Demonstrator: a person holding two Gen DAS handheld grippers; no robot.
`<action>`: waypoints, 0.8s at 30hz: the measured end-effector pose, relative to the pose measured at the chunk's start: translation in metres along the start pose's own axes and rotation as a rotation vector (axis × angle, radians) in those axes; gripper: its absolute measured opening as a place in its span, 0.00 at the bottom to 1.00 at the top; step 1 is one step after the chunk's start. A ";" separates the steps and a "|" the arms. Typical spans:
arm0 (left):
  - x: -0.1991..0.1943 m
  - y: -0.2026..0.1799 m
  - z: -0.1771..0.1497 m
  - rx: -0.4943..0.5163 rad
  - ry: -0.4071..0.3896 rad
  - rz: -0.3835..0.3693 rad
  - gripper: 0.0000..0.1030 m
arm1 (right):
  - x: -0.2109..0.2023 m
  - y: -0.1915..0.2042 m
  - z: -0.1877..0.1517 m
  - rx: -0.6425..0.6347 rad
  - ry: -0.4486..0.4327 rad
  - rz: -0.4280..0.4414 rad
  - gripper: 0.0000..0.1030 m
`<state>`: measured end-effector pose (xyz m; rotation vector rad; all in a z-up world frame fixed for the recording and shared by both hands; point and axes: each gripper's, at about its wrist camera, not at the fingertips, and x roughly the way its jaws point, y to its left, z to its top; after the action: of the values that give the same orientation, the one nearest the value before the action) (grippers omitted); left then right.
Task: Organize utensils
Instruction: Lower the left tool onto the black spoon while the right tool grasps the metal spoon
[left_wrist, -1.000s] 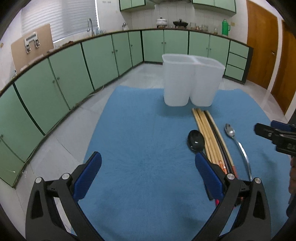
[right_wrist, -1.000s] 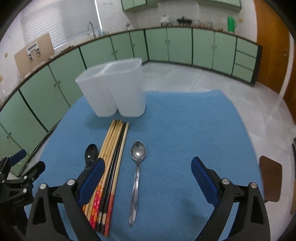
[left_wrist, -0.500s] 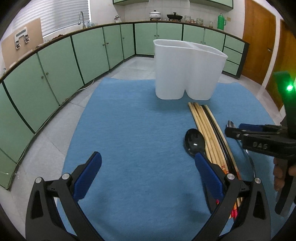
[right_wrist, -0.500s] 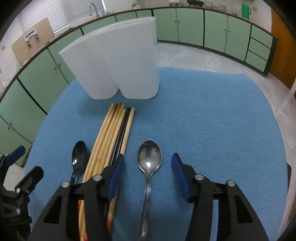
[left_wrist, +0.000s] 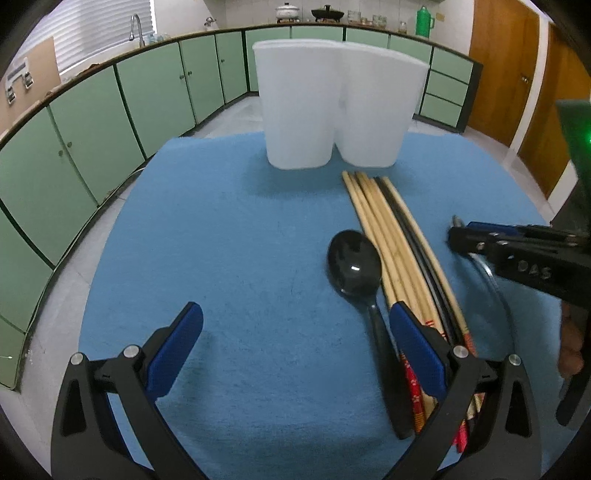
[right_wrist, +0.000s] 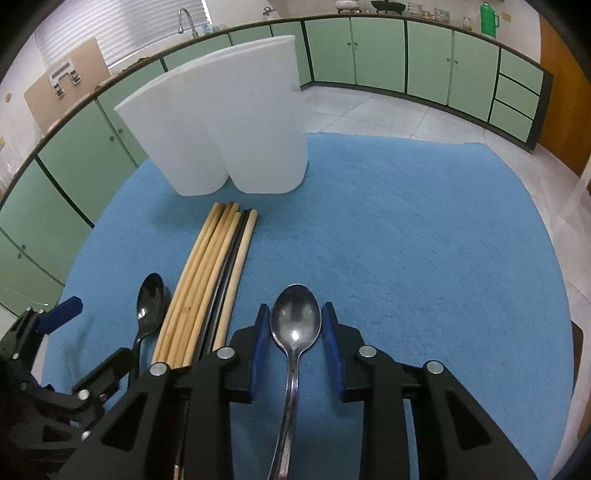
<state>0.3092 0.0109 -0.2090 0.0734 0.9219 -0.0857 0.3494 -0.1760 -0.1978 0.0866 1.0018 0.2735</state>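
Closer now to the spoons and chopsticks than a second ago, both grippers lower over the blue cloth, the white holder looming larger ahead.

Right gripper (right_wrist: 294, 341): jaws just been closing, blue pads now flanking the bowl of the metal spoon (right_wrist: 295, 325) with a thin gap visible on each side; not yet pinching it. Spoon lying flat on the blue cloth (right_wrist: 406, 240), bowl pointing away toward the holder, handle running back under the gripper body. Just to its left, a bundle of chopsticks (right_wrist: 210, 273), mostly pale wood with dark ones among them, laid side by side lengthwise, tips near the holder. Left of that bundle, touching or nearly so, a black spoon (right_wrist: 149, 299).

Left gripper (left_wrist: 291, 347): spread wide, nothing between the pads; right finger over the black spoon's handle and the painted ends of the chopsticks, left finger above bare cloth. Black spoon (left_wrist: 354, 264) bowl-forward just ahead of the right finger.

Further out, a white two-compartment holder (left_wrist: 332, 107) standing upright on the cloth at the far end of the tabletop, beyond the chopstick tips. Beyond that, green cabinets (left_wrist: 159, 88) curving around the room and a wooden door (left_wrist: 498, 66) at the right.
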 end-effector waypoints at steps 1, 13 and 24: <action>0.003 0.000 0.000 -0.002 0.007 0.001 0.95 | 0.000 -0.001 0.000 0.002 -0.001 0.000 0.28; 0.015 0.011 -0.003 -0.007 0.046 0.020 0.96 | 0.005 0.006 -0.004 -0.012 -0.009 -0.015 0.28; 0.024 0.005 0.027 -0.011 0.041 0.024 0.95 | 0.018 0.012 0.010 -0.017 0.016 -0.002 0.29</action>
<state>0.3453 0.0124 -0.2117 0.0761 0.9622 -0.0564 0.3645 -0.1590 -0.2044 0.0680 1.0149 0.2811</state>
